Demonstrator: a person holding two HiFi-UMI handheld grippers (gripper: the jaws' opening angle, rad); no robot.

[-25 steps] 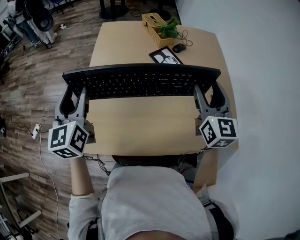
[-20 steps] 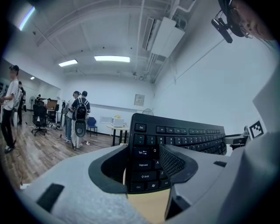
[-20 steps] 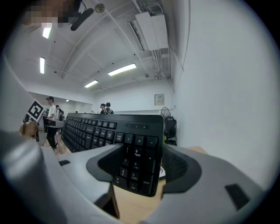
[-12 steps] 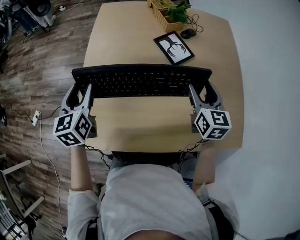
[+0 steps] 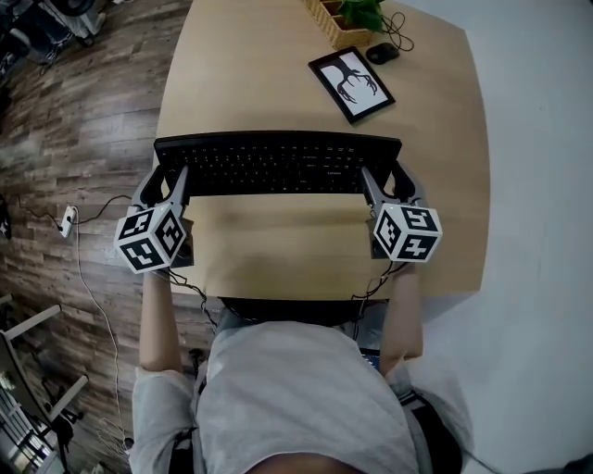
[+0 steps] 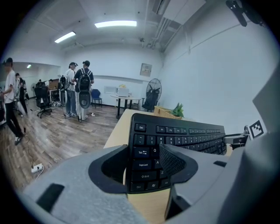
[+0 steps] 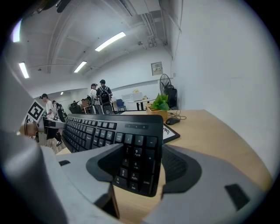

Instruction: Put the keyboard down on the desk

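Observation:
A long black keyboard hangs level, crosswise over the near half of the light wooden desk, and casts a soft shadow on the top below it. My left gripper is shut on the keyboard's left end and my right gripper on its right end. In the left gripper view the jaws of the left gripper clamp the end with the Esc and Tab keys of the keyboard. From the right gripper view, the right gripper pinches the number-pad end of the keyboard.
A black-framed picture of a tree lies on the far right of the desk, with a mouse and a wicker basket holding a plant beyond it. Wooden floor with cables runs along the left. People stand far off.
The keyboard and both grippers have sunk lower toward the desk top and look smaller in the head view. Both grips are unchanged.

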